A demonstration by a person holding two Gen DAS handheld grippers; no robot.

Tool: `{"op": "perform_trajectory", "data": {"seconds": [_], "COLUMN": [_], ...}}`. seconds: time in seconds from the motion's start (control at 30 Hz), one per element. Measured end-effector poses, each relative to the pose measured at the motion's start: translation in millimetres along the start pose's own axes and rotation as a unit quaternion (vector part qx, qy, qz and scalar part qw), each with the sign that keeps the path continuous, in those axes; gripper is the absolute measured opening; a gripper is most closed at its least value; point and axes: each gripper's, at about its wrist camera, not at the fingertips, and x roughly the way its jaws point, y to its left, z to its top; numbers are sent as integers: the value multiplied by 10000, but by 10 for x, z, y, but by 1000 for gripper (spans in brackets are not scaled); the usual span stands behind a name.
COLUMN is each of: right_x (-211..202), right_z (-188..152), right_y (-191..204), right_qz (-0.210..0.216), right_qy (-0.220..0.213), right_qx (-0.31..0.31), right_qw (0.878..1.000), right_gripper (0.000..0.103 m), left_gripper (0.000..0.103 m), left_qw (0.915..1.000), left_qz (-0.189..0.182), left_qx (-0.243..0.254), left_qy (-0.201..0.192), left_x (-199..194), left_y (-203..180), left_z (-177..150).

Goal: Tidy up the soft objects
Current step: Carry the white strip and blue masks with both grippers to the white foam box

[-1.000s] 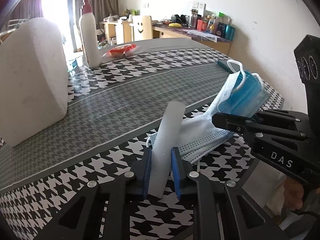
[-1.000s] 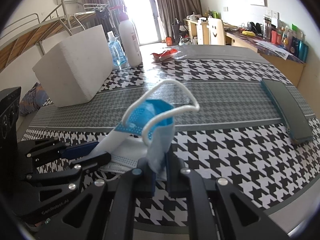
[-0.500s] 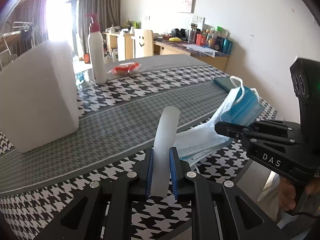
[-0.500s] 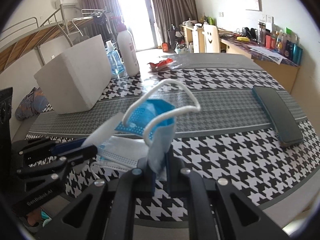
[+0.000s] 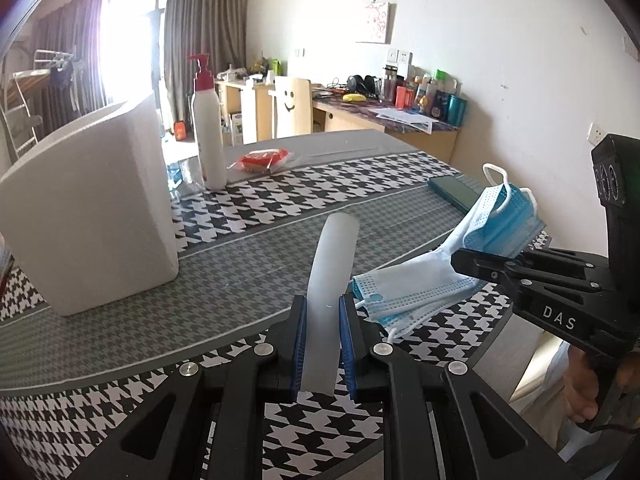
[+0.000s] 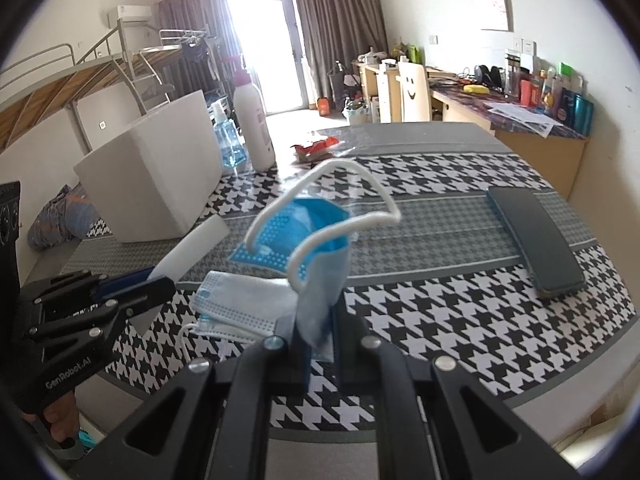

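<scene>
My left gripper [image 5: 323,344] is shut on a frosted white strip [image 5: 334,256] that sticks out forward above the table; the same strip [image 6: 192,244] shows in the right wrist view. My right gripper [image 6: 318,344] is shut on a blue face mask [image 6: 312,240], whose white ear loop [image 6: 344,168] arches above it. In the left wrist view that gripper [image 5: 468,258] and the raised mask [image 5: 504,216] are at the right. More pale blue masks [image 6: 244,300] lie in a small pile [image 5: 408,292] on the cloth between the two grippers.
The table [image 5: 248,240] wears a black-and-white houndstooth cloth. A big white foam block [image 5: 92,208] stands at the left, with a pump bottle [image 5: 208,136] and a red packet [image 5: 262,160] behind it. At the right lies a dark flat case [image 6: 534,236]. A hand [image 5: 588,392] holds the right gripper.
Both grippers have risen a little with their loads. The strip has come up off the table and the mask is held higher above the pile. Neither grip changed.
</scene>
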Motion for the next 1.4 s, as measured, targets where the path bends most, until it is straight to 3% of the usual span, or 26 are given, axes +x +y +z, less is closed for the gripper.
{"op": "perform_trajectory", "data": {"seconds": [1.4], "right_x": [-204], "right_z": [448], "right_y": [-44], "right_qz": [-46], "right_qy": [-815], "right_qx": [252], "right_qw": [9963], "right_gripper": [11], "left_gripper": [17], "left_qw": [9965], "left_qz": [353], "left_qx": [239], "left_qy": [-718], "left_x": [-237], "left_y": [168], "left_z": [456]}}
